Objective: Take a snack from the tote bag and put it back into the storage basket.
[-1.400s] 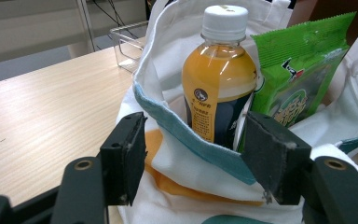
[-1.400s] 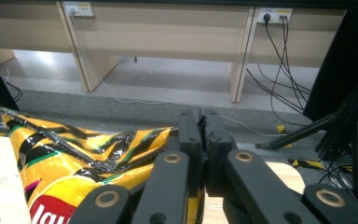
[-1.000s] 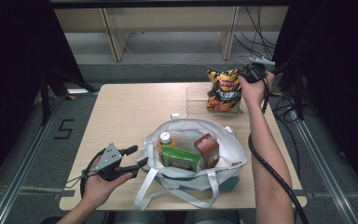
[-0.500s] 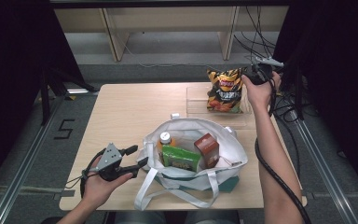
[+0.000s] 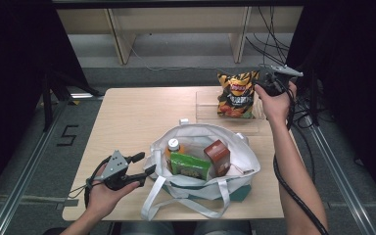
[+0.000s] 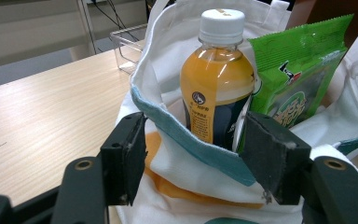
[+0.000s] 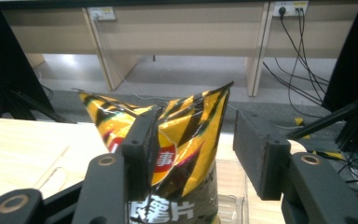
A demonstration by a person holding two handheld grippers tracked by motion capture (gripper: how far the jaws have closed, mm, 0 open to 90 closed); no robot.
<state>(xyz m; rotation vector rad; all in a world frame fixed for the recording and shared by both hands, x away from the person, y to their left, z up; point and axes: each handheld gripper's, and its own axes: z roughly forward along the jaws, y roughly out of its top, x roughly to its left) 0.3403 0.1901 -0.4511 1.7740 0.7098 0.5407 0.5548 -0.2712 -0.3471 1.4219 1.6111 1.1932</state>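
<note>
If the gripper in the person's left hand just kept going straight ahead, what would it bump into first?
The left gripper already has the tote bag's rim between its open jaws; pushing on, it would probably meet the orange drink bottle right behind that rim.

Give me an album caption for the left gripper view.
Left gripper straddles the tote bag's rim, orange drink bottle and green snack packet inside.
</note>
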